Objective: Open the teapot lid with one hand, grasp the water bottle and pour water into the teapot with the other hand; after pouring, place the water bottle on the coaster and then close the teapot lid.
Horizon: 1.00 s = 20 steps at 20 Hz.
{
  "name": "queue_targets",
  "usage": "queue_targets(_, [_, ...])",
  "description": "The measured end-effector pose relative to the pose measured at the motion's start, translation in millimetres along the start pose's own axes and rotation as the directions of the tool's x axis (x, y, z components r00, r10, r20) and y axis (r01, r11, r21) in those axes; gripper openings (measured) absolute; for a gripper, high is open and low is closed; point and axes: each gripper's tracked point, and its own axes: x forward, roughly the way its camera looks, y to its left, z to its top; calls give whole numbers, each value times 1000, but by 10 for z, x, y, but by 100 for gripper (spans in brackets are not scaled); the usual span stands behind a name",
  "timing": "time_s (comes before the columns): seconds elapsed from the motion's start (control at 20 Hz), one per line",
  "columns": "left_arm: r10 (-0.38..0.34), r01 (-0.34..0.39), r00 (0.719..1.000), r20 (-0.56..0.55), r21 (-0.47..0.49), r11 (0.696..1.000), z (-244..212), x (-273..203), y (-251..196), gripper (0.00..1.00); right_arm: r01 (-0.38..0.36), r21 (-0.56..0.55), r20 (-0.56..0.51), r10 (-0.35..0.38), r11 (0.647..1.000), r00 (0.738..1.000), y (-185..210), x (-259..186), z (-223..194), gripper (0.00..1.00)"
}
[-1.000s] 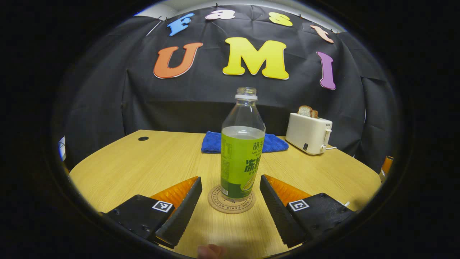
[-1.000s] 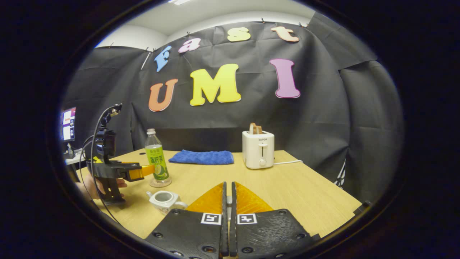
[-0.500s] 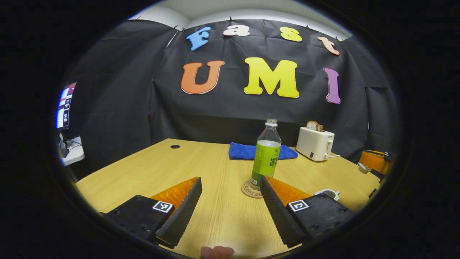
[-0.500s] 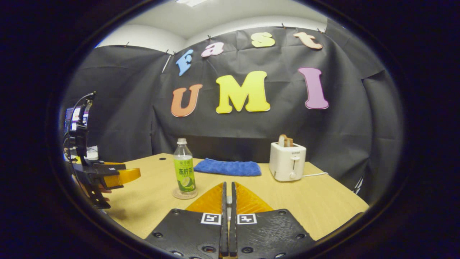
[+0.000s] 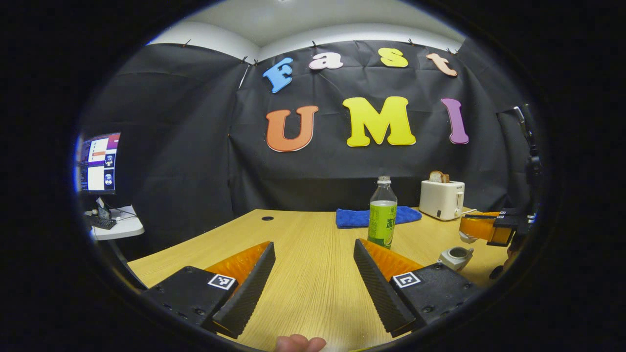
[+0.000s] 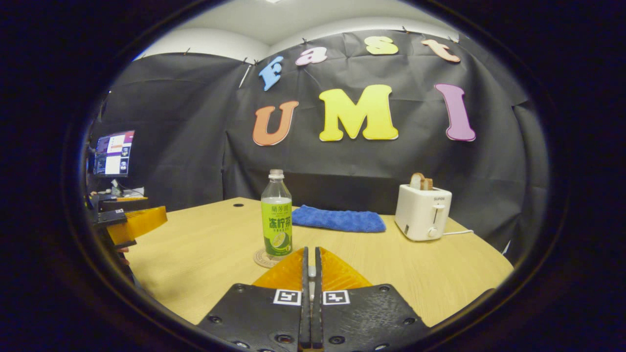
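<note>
Left gripper view: left gripper (image 5: 313, 274) wide open, nothing between its fingers, held above the near part of the table (image 5: 303, 254). A fingertip (image 5: 299, 343) of the holding hand shows at the bottom edge. Bottle (image 5: 382, 213) stands upright beyond the gripper's right finger, uncapped, part full, green label. Its base is hidden behind that finger in this view. Teapot (image 5: 456, 257) sits right of the bottle and nearer, mouth open, no lid on it. The other gripper (image 5: 481, 228) hangs at the far right, above and just beyond the teapot; something small and pale sits at its tip, which may be the lid, but I cannot tell. Blue cloth (image 5: 357, 217) lies behind the bottle toward the far edge. Toaster (image 5: 441, 199) with bread in its slots stands right of the cloth. A monitor (image 5: 99, 163) sits on a side desk far left, off the table.

Right gripper view: right gripper (image 6: 310, 266) with fingers pressed close, only a thin slit between them; a small pale piece shows in that slit, too little of it to name. Bottle (image 6: 277, 220) stands upright on the coaster (image 6: 263, 258), just beyond and left of the fingertips. Cloth (image 6: 338, 219) behind it, toaster (image 6: 422, 211) to the right, its cord trailing right. The left gripper (image 6: 136, 222) shows at the left edge, well apart from the bottle.
</note>
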Motion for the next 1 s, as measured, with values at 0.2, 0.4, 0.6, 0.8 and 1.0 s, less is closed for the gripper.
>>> queue_targets(0.2, [15,-15,1000,2,-4,1000,-23,-54,70,100,0,1,-18,1,1000,1000,34,66,-145,1])
queue_targets(0.4, [14,-14,1000,8,-10,1000,-14,-85,65,100,-6,1,-38,6,1000,999,53,89,-245,1])
queue_targets(0.6, [10,-10,1000,3,-1,1000,-37,-74,46,100,-4,9,-37,5,1000,999,38,94,-266,1])
queue_targets(0.8, [5,-5,1000,-4,0,1000,-59,-84,14,100,-7,2,-32,7,1000,999,57,96,-267,1])
queue_targets(1.0, [4,-4,1000,-6,2,1000,-55,-84,-7,100,-14,17,-30,14,1000,999,72,98,-275,2])
